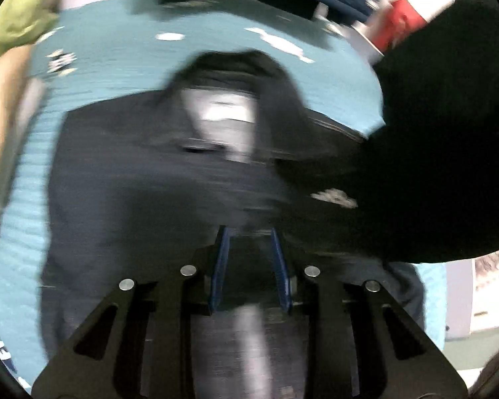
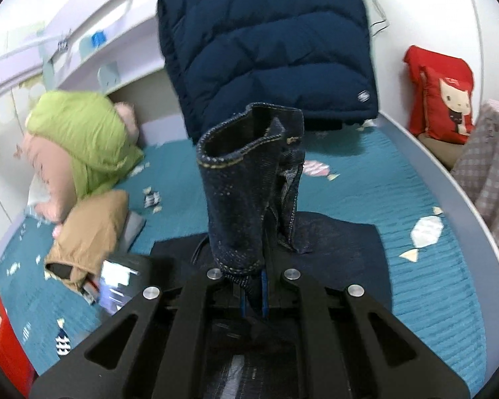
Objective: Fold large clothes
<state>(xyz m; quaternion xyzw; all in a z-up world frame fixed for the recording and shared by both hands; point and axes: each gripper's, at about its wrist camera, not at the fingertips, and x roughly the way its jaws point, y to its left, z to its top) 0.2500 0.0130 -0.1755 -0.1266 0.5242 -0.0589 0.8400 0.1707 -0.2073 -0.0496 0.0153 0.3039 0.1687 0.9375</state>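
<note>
Your right gripper [image 2: 252, 294] pinches the jeans [image 2: 246, 179] hem up — ready to fold over — while the left gripper [image 1: 251, 262], part-open, holds nothing I can see.

I see dark indigo jeans [image 2: 239, 199] with mustard stitching, a teal bedspread [image 2: 399, 199] printed with white candies, a navy quilted jacket [image 2: 266, 43] beyond the jeans, and a red cat cushion [image 2: 445, 93].

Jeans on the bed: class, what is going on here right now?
A person with a handheld gripper in each hand is folding dark jeans on a teal bedspread. The right gripper is shut on a hemmed leg end, lifting it above the rest. The left gripper has its jaws apart over the denim; blur hides whether it grips.
</note>
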